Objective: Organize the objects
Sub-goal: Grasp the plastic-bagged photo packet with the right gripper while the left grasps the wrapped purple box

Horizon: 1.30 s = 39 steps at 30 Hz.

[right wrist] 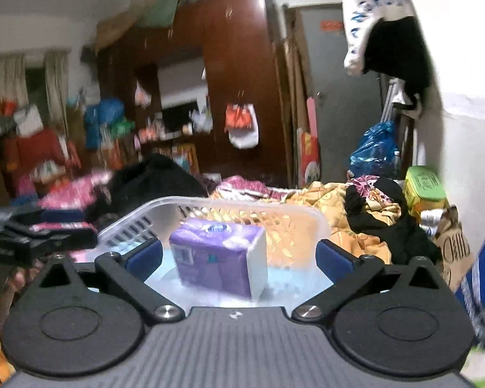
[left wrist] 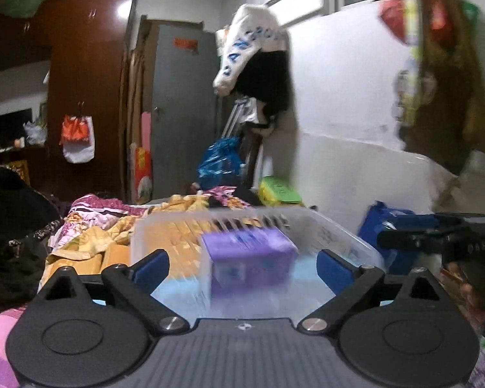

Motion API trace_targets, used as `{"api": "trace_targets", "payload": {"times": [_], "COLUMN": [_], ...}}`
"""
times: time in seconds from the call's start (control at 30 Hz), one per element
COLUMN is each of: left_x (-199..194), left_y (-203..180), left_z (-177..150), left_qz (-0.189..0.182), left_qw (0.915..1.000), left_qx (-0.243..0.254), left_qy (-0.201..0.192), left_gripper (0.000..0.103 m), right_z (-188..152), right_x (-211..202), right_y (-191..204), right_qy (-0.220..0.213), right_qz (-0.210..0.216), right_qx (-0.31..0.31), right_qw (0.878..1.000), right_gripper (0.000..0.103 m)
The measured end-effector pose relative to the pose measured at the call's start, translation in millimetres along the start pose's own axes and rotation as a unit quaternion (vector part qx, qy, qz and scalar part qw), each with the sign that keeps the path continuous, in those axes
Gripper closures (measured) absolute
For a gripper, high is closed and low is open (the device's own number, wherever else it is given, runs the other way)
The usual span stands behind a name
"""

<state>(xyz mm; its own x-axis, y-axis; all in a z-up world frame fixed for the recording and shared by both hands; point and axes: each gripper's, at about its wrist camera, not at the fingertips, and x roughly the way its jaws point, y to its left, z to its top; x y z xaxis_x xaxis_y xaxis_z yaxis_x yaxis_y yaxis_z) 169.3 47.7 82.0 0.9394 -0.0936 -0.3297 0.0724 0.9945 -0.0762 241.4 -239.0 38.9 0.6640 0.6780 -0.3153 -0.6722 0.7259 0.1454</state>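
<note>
Left gripper (left wrist: pixel 244 263): jaws spread wide, blue pads well apart, nothing pressed between them. Right gripper (right wrist: pixel 239 258): likewise wide, pads clear of any object.

Both point at a clear plastic basket (right wrist: pixel 139 223) with slotted walls, resting on a bed strewn with bedding. A purple tissue pack (right wrist: pixel 216 255) stands inside the basket on its floor, near the front — in the right wrist view it sits between the two pads' lines of sight but touches neither. In the left wrist view the same tissue pack (left wrist: pixel 247 255) and basket (left wrist: pixel 342 232) are blurred; the pack's exact contact with the basket walls cannot be told.

A yellow floral quilt (right wrist: pixel 333 200) lies crumpled beyond the basket's far edge, with a black garment (right wrist: pixel 381 216) on it to the right. A green-lidded box (right wrist: pixel 423 184) stands at the bed's far right corner. The right gripper's body (left wrist: pixel 436 239) shows at the right edge of the left wrist view — beside the basket.
</note>
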Motion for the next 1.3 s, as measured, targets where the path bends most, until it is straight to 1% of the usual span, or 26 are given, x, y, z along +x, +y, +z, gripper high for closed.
{"api": "trace_targets", "payload": {"times": [0.07, 0.13, 0.17, 0.23, 0.3, 0.37, 0.43, 0.47, 0.53, 0.6, 0.67, 0.73, 0.77, 0.83, 0.9, 0.97, 1.03, 1.1, 1.2, 1.27, 1.3], "left_x": [-27, -42, -46, -44, -37, -27, -19, -16, -8, -2, 3, 8, 10, 13, 17, 20, 23, 26, 31, 35, 36], "left_y": [-15, -32, -40, -52, -60, -63, -64, -65, -65, -65, -62, -63, -64, -66, -68, -71, -73, -74, -77, -80, -81], "left_z": [-28, -58, -71, -85, -93, -98, -102, -105, -111, -119, -122, -122, -122, -123, -124, -126, -127, -128, -132, -134, -135], "left_qz": [-0.017, -0.016, -0.017, -0.029, -0.027, -0.024, -0.033, -0.035, -0.036, -0.030, -0.030, -0.025, -0.017, -0.008, -0.001, 0.010, 0.020, 0.025, 0.042, 0.048, 0.052], "left_qw": [0.9997, 0.9996, 0.9995, 0.9993, 0.9993, 0.9995, 0.9993, 0.9992, 0.9989, 0.9987, 0.9981, 0.9983, 0.9986, 0.9986, 0.9986, 0.9988, 0.9988, 0.9987, 0.9983, 0.9980, 0.9979], "left_qx": [0.007, 0.011, 0.008, 0.017, 0.026, 0.017, 0.001, -0.004, -0.012, -0.023, -0.038, -0.038, -0.036, -0.034, -0.031, -0.023, -0.020, -0.019, -0.011, -0.008, -0.006], "left_qy": [-0.013, -0.023, -0.024, -0.017, -0.005, 0.006, 0.016, 0.020, 0.026, 0.033, 0.037, 0.037, 0.036, 0.041, 0.044, 0.042, 0.041, 0.040, 0.040, 0.040, 0.040], "left_gripper": [0.004, 0.004, 0.004, 0.004, 0.004, 0.004, 0.004, 0.004, 0.004, 0.004, 0.004, 0.004, 0.004, 0.004, 0.004, 0.004, 0.004, 0.004, 0.006, 0.010, 0.018], "right_z": [-35, -72, -90, -123, -140, -143, -138, -136, -137, -139, -141, -144, -147, -150, -156, -160, -161, -164, -171, -172, -174], "right_x": [-32, -55, -65, -84, -94, -97, -103, -104, -100, -91, -78, -66, -64, -57, -58, -60, -62, -62, -62, -61, -61], "right_y": [-4, -5, -5, -5, -6, -3, 6, 8, 14, 19, 22, 24, 26, 27, 27, 29, 29, 30, 32, 35, 37], "right_qy": [-0.025, -0.032, -0.038, -0.052, -0.056, -0.048, -0.063, -0.067, -0.055, -0.041, -0.027, -0.023, -0.021, -0.017, -0.013, -0.012, -0.013, -0.015, -0.021, -0.024, -0.024], "right_qz": [0.009, 0.009, 0.008, 0.013, 0.022, 0.016, 0.001, 0.003, 0.022, 0.033, 0.033, 0.029, 0.027, 0.014, 0.010, 0.007, -0.001, -0.008, -0.019, -0.025, -0.026], "right_qx": [0.013, 0.031, 0.041, 0.057, 0.055, 0.040, 0.014, 0.002, -0.019, -0.027, -0.032, -0.031, -0.032, -0.032, -0.035, -0.037, -0.042, -0.045, -0.046, -0.052, -0.057], "right_qw": [1.000, 0.999, 0.998, 0.997, 0.997, 0.998, 0.998, 0.998, 0.998, 0.998, 0.999, 0.999, 0.999, 0.999, 0.999, 0.999, 0.999, 0.999, 0.999, 0.998, 0.998], "right_gripper": [0.000, 0.000, 0.000, 0.000, 0.000, 0.000, 0.000, 0.000, 0.000, 0.000, 0.000, 0.001, 0.003, 0.014, 0.020, 0.023, 0.030, 0.033, 0.038, 0.042, 0.047]}}
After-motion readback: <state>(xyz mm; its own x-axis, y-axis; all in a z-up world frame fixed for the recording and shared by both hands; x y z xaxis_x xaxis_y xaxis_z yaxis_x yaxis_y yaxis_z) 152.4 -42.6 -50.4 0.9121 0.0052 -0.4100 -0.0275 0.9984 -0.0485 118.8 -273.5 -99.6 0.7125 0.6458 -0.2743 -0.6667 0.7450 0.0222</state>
